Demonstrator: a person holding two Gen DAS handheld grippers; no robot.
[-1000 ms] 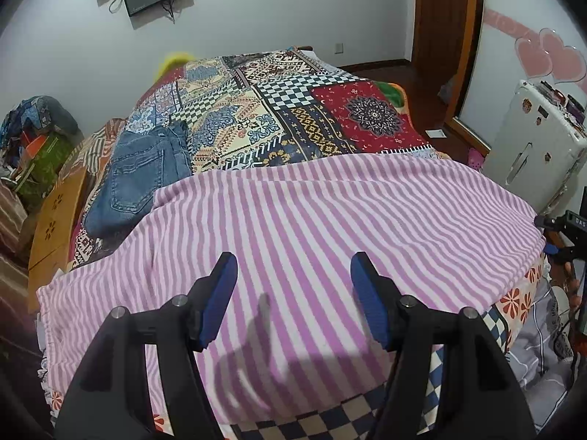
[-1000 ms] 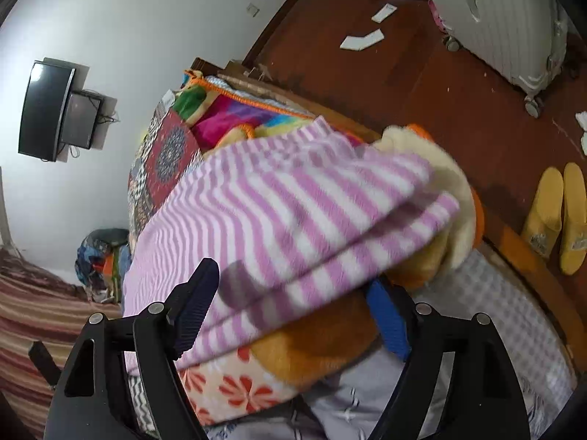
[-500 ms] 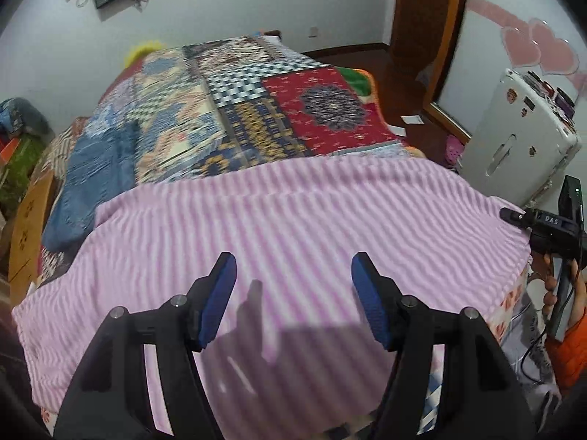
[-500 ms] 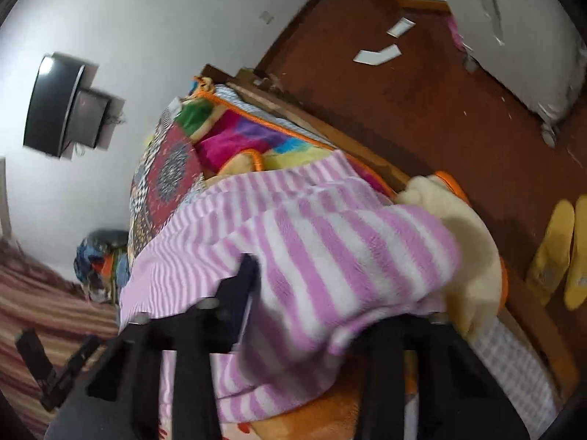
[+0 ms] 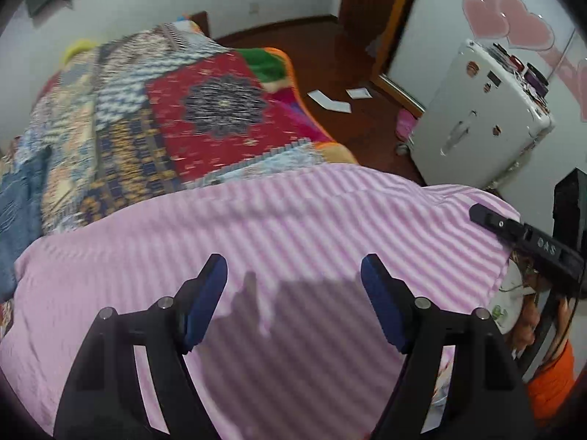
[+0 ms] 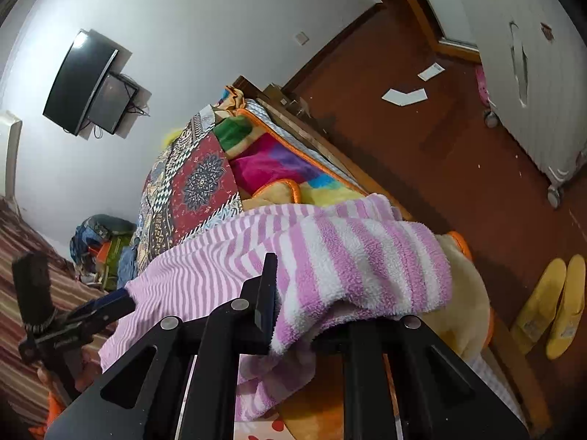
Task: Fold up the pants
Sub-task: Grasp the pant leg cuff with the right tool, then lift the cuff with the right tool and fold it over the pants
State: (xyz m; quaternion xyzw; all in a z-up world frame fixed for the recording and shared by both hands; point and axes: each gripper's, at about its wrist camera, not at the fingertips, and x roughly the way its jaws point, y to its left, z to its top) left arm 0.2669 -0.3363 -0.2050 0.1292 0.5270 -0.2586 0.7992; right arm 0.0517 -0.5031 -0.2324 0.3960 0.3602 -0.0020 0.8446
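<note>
A pink-and-white striped fleece cloth (image 5: 293,220) lies spread across the near end of the bed. Blue jeans (image 5: 18,198) lie at the bed's left edge, blurred. My left gripper (image 5: 293,293) hovers over the striped cloth, tilted steeply down. Its jaws are opening and nothing is between its blue pads. My right gripper (image 6: 312,315) is at the cloth's right corner, jaws closing, with the bunched striped cloth (image 6: 367,256) pinched between them. The cloth covers its right finger. The right gripper (image 5: 480,216) also shows in the left wrist view at the cloth's right edge.
A patchwork bedspread (image 5: 205,102) covers the far bed. A white suitcase (image 5: 477,121) stands on the wooden floor to the right, with loose papers (image 5: 330,101) and yellow slippers (image 6: 550,304) on the floor. A screen (image 6: 84,84) hangs on the wall. An orange sleeve (image 5: 550,377) shows at lower right.
The left gripper swept right across the bed, tilted further down, and its jaws widened. The right gripper went from open around the cloth's corner to shut on it and rose slightly.
</note>
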